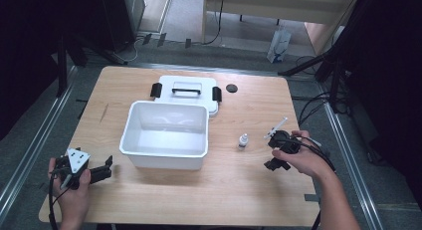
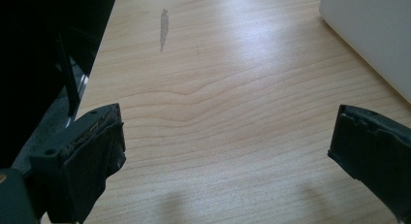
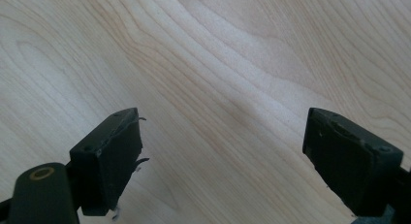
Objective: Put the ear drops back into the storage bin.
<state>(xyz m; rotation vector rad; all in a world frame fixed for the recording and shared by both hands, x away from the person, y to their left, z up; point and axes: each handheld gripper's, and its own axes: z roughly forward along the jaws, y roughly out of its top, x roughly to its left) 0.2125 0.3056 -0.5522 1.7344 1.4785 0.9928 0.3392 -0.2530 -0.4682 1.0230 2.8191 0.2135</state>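
A white open box (image 1: 164,134) stands in the middle of the wooden table (image 1: 234,185), and its lid (image 1: 186,90) with black handle and latches lies flat behind it. A small clear bottle (image 1: 243,141) stands to the right of the box, with a white syringe (image 1: 276,126) a little farther right. My left gripper (image 1: 103,170) rests near the table's front left corner, open and empty (image 2: 228,151); the box's white wall (image 2: 373,35) shows at the upper right of its view. My right gripper (image 1: 274,163) is held low over bare wood right of the bottle, open and empty (image 3: 223,151).
A small black round cap (image 1: 231,88) lies near the table's back edge, right of the lid. A dark streak (image 2: 164,27) marks the wood left of the box. Black stands and cables crowd the floor on both sides, and a white bag (image 1: 278,45) sits behind.
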